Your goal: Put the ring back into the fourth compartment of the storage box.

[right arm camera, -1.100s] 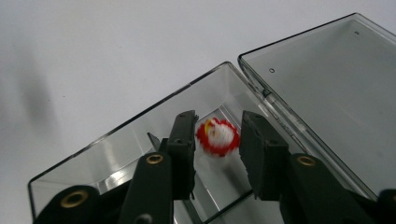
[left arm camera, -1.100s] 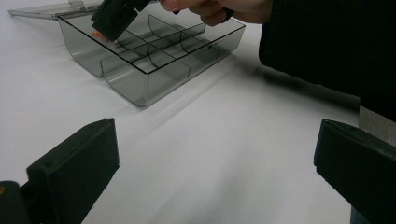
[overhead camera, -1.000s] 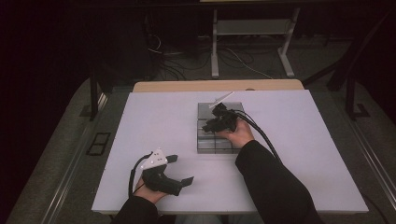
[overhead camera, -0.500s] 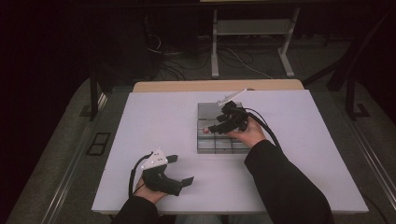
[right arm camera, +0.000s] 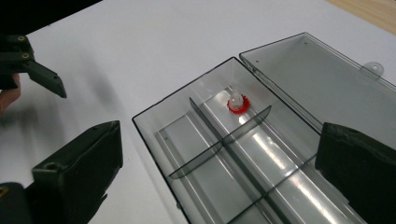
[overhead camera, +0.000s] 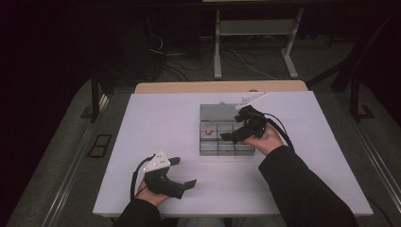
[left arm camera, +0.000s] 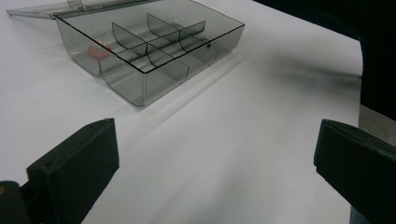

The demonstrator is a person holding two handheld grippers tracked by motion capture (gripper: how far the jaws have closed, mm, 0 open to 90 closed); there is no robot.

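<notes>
Right gripper (overhead camera: 232, 136) above the clear divided box (overhead camera: 226, 146), jaws wide apart, empty; left gripper (overhead camera: 183, 173) likewise, on the table (overhead camera: 156, 118).

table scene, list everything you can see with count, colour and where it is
compartment box: 1, clear smoky grey, middle of the table, lid open
lid: 1, clear grey, lying flat behind the box
small part: 1, red and clear, in a compartment next to the lid
table: 1, white top
desk frame: 1, pale, on the floor beyond the table
left gripper: 1, black, near table edge, jaws open, empty
right gripper: 1, black, over the box, jaws open, empty
sleeves: 2, dark, bottom of high view
</notes>
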